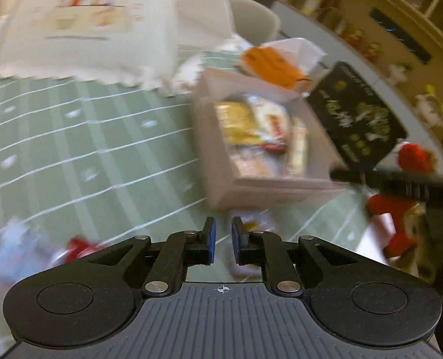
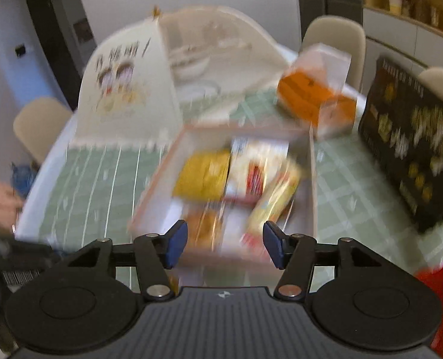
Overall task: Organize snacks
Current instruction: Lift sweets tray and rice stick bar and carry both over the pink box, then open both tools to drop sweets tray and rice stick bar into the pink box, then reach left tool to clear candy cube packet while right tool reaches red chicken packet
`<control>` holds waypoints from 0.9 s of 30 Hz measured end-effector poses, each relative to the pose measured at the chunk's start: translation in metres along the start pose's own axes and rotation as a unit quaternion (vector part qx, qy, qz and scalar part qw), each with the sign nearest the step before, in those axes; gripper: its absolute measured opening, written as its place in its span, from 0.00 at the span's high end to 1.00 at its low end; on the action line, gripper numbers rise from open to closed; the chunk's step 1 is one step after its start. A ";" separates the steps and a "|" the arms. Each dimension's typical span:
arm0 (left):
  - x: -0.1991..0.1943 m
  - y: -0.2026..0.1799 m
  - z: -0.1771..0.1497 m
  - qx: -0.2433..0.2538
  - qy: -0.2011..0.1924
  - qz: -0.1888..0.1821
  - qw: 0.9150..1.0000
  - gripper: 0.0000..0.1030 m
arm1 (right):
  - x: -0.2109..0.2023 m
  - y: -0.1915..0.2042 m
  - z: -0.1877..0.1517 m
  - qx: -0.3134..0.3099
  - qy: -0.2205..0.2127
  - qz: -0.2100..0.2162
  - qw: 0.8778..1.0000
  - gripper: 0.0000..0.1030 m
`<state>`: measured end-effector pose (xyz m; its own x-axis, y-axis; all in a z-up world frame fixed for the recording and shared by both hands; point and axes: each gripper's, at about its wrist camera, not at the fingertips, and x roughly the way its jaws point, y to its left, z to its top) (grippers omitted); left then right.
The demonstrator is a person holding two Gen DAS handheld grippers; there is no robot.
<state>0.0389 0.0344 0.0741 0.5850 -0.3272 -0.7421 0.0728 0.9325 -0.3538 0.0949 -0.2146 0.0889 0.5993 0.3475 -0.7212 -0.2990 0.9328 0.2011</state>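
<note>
Both views motion-blurred; snack labels (image 2: 251,176) unreadable.

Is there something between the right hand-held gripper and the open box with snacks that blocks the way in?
Nothing visible blocks it. The right hand-held gripper hangs with open, empty jaws just before the near wall of the open box, whose top is uncovered. The yellow packet and other snacks lie inside.

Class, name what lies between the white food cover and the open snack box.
Only bare green checked tablecloth separates food cover from snack box, shown in both wrist views.
</note>
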 end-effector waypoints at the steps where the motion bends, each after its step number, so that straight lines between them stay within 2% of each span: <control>1: -0.006 0.006 -0.006 -0.008 -0.004 0.011 1.000 0.86 | 0.004 0.006 -0.013 0.003 0.011 0.002 1.000 0.44; 4: -0.017 0.016 -0.017 -0.026 -0.009 0.027 0.999 0.86 | 0.025 0.022 -0.042 0.034 0.045 0.011 0.998 0.44; 7: -0.028 0.023 -0.020 -0.038 -0.026 0.041 0.998 0.86 | 0.047 0.040 -0.052 0.047 0.064 0.009 0.997 0.44; 10: -0.042 0.035 -0.019 -0.056 -0.049 0.074 0.995 0.86 | 0.058 0.063 -0.055 0.022 0.060 -0.003 0.998 0.43; 12: -0.054 0.048 -0.020 -0.074 -0.062 0.095 0.991 0.86 | 0.068 0.076 -0.057 -0.008 0.067 -0.007 0.998 0.35; 14: -0.067 0.064 -0.022 -0.100 -0.071 0.117 0.986 0.86 | 0.074 0.085 -0.059 -0.030 0.065 -0.020 0.997 0.34; 17: -0.080 0.087 -0.030 -0.133 -0.079 0.148 0.977 0.86 | 0.070 0.091 -0.062 -0.064 0.062 -0.024 0.996 0.36; 20: -0.084 0.104 -0.040 -0.159 -0.074 0.166 0.970 0.86 | 0.061 0.088 -0.064 -0.065 0.074 0.017 0.995 0.38; 23: -0.084 0.113 -0.052 -0.175 -0.062 0.165 0.969 0.86 | 0.042 0.085 -0.067 -0.067 0.079 0.047 0.993 0.38; 27: -0.079 0.117 -0.060 -0.181 -0.045 0.160 0.969 0.86 | 0.009 0.083 -0.059 -0.081 0.047 0.063 0.994 0.38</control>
<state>-0.0471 0.1600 0.0575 0.6002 0.0002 -0.7998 -0.4023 0.8644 -0.3017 0.0312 -0.1397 0.0599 0.4792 0.4430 -0.7577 -0.4874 0.8523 0.1901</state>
